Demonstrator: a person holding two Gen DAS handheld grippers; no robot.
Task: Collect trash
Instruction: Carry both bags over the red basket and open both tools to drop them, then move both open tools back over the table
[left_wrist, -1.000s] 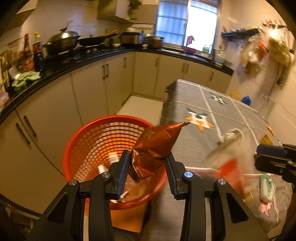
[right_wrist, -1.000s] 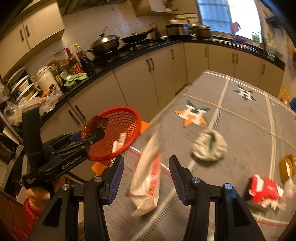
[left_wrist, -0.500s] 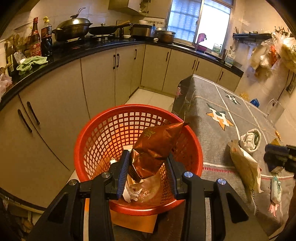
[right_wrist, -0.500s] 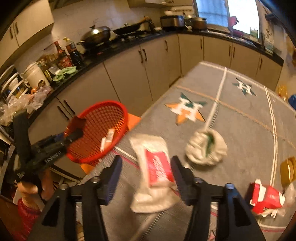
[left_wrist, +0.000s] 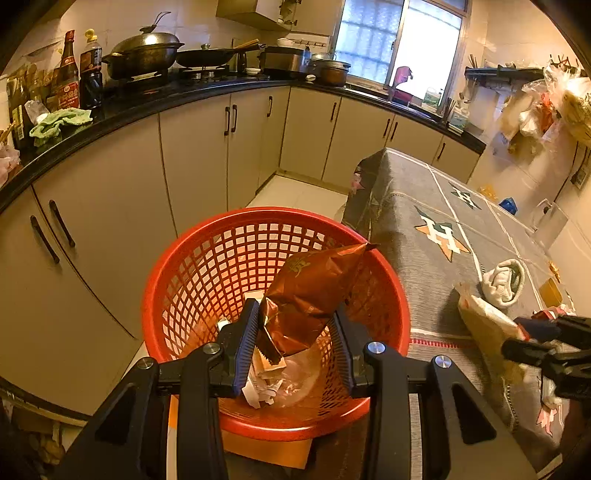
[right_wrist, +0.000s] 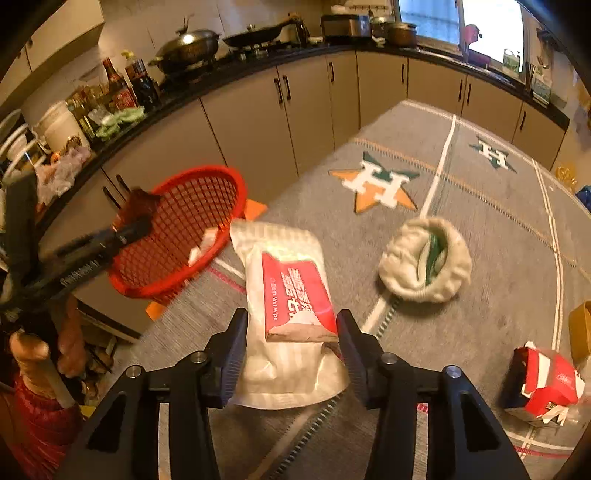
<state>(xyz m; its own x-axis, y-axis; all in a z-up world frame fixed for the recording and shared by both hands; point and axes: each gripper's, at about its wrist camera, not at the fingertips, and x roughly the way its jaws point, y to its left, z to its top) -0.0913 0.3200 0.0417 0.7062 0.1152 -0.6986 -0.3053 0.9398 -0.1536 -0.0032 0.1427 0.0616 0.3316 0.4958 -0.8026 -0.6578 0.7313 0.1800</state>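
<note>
An orange-red lattice basket (left_wrist: 207, 280), a coppery-brown foil bag (left_wrist: 314, 291) and a white-and-red wipes packet (right_wrist: 291, 295) were seen.

Grey cloth-covered table (right_wrist: 461, 192), wipe pack (right_wrist: 291, 295), crumpled wrapper (right_wrist: 424, 254), red carton (right_wrist: 546, 384)

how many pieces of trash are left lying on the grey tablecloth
3: a white wet-wipe pack with a red label between the right gripper fingers, which are closing; a crumpled white-and-green wrapper beyond it; a torn red-and-white carton at right. More may be hidden off-frame.
</note>
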